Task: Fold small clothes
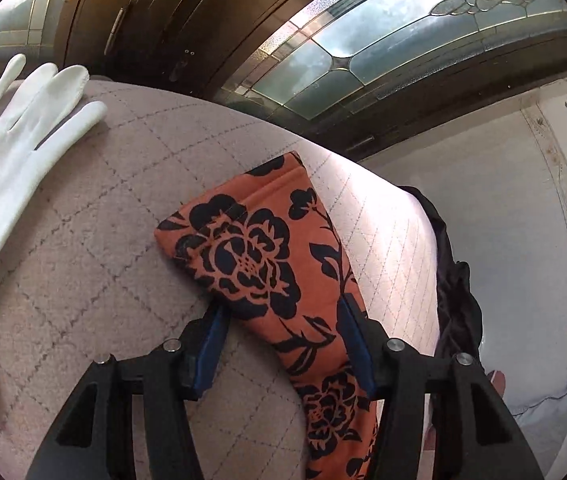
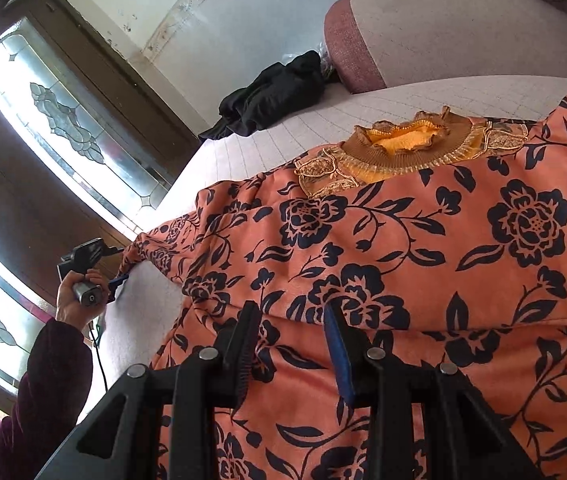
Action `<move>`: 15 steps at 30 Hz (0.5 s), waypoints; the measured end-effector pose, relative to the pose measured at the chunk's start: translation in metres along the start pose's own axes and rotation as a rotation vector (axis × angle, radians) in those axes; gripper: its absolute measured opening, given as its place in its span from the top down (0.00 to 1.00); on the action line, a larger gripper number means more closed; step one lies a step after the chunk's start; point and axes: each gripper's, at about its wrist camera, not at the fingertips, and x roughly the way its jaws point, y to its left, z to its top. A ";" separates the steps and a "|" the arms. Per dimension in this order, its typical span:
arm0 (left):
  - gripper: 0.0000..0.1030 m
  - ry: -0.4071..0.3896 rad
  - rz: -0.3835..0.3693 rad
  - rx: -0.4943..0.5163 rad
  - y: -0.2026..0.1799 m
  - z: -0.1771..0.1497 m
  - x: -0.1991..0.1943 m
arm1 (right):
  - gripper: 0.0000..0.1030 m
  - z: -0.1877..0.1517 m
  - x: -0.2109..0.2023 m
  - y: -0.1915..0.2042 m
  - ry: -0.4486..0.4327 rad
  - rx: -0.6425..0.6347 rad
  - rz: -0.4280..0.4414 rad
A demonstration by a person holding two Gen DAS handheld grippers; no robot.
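- Your left tool point(image 1: 283, 316) straddled the sleeve point(image 1: 259, 252) of the orange floral top point(image 2: 403, 280); the blue pads sat either side of the cloth. Only the right pad looked to be touching it, so jaws part open, no clamp seen.
- Your right tool point(image 2: 291, 320) had its two fingers pushed into the top's body, a ridge of fabric bunched between them; whether it was really pinched, cannot tell.
- The top lay spread on the quilted bed point(image 1: 83, 240), sleeve stretched out toward the edge.
- Left wrist view only: a white knit glove point(image 1: 7, 140) lying flat on the bed, with a ribbed green-edged cuff.
- Right wrist view only: the ruffled ribbed mustard collar point(image 2: 411, 144) with lacy trim, a pink-banded headboard cushion point(image 2: 443, 28), and your hand point(image 2: 75, 300) in a dark velvety sleeve holding the left tool's handle.
- Both views: a crumpled black garment point(image 2: 275, 92) at the bed's edge and leaded patterned glass point(image 1: 383, 40) in dark wood frames.
- Top fabric looked soft and suede-like, with a black rose print.
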 end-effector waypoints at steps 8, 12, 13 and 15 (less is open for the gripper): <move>0.95 -0.031 -0.048 0.046 -0.012 0.008 -0.001 | 0.64 0.002 0.010 0.013 -0.019 -0.013 0.020; 0.95 -0.105 -0.121 0.239 -0.066 -0.005 -0.045 | 0.64 0.003 -0.006 0.003 -0.051 0.016 0.012; 0.95 -0.117 -0.137 0.298 -0.082 -0.014 -0.057 | 0.64 0.004 -0.013 0.001 -0.063 0.017 0.005; 0.95 -0.129 -0.182 0.411 -0.117 -0.037 -0.082 | 0.64 0.006 -0.031 -0.004 -0.089 0.017 -0.007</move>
